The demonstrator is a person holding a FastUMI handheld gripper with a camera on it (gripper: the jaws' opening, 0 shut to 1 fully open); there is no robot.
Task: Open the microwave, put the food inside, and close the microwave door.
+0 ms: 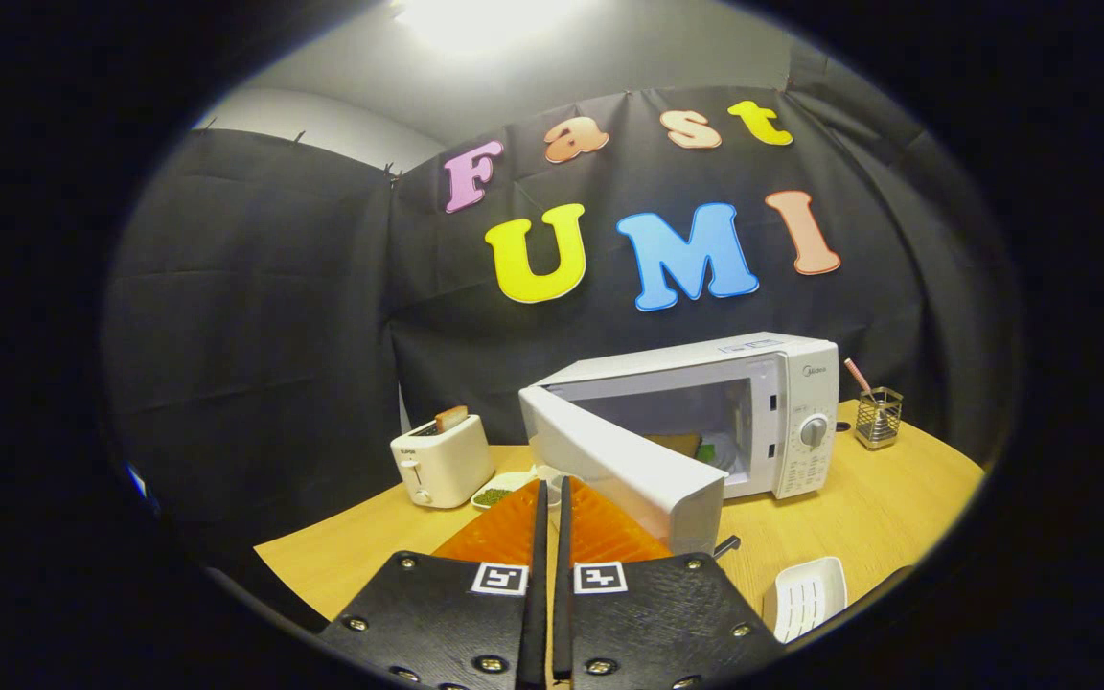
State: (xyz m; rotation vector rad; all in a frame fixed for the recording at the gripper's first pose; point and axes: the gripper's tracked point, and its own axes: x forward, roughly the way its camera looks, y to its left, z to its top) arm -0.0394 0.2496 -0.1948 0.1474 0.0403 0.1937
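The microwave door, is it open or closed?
Open: the microwave door swings out toward the shut gripper, and you see food inside.

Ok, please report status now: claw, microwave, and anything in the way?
Claw shut, holding nothing. Microwave door open just ahead of fingers, food inside. Nothing between claw and door.

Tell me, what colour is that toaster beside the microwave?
The toaster is white, with toast sticking out; the gripper view shows it, beyond the closed fingers.
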